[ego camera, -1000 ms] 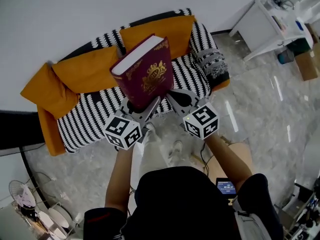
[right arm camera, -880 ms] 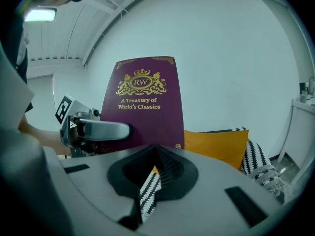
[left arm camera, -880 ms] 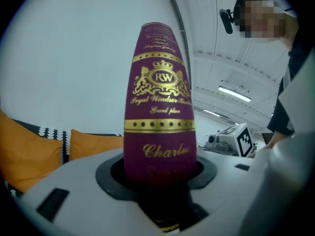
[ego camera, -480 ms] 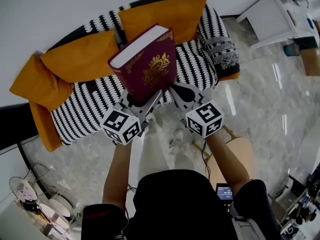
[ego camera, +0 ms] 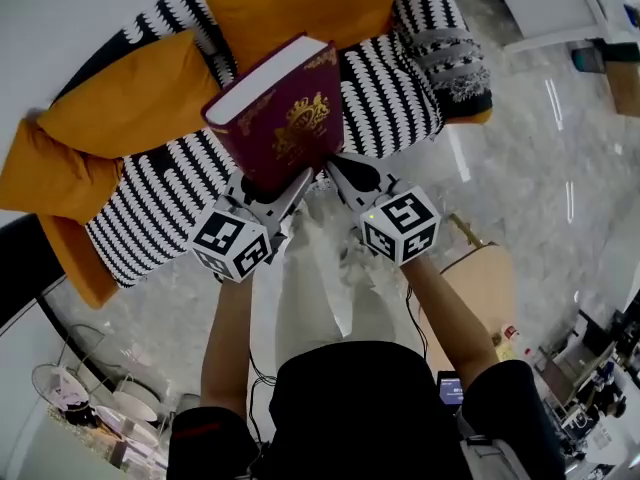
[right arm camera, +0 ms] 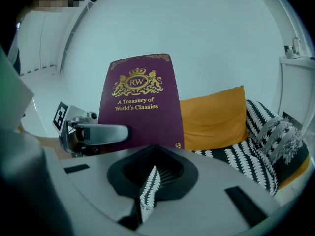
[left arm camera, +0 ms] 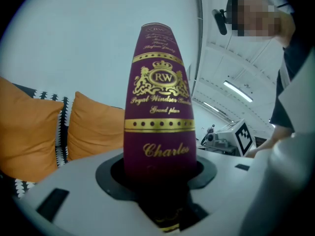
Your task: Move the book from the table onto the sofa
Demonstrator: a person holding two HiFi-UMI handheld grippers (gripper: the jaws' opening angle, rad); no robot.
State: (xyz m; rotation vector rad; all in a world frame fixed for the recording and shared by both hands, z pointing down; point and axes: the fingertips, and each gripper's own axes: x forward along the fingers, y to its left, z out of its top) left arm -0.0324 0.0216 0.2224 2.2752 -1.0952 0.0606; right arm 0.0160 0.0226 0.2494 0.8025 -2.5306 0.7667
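left gripper (ego camera: 283, 188) clamps the burgundy book (ego camera: 285, 118) over the striped sofa (ego camera: 395, 98), right gripper (ego camera: 338, 168) closed beside it.

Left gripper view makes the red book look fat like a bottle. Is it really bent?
No. Left gripper view: the wide-angle lens bulges the maroon hardcover book, spine-on; head view: its edges run straight; right gripper view: its cover looks flat.

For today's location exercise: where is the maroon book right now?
Head view, centre: the book is held upright in the left gripper, over the striped sofa with orange cushions.
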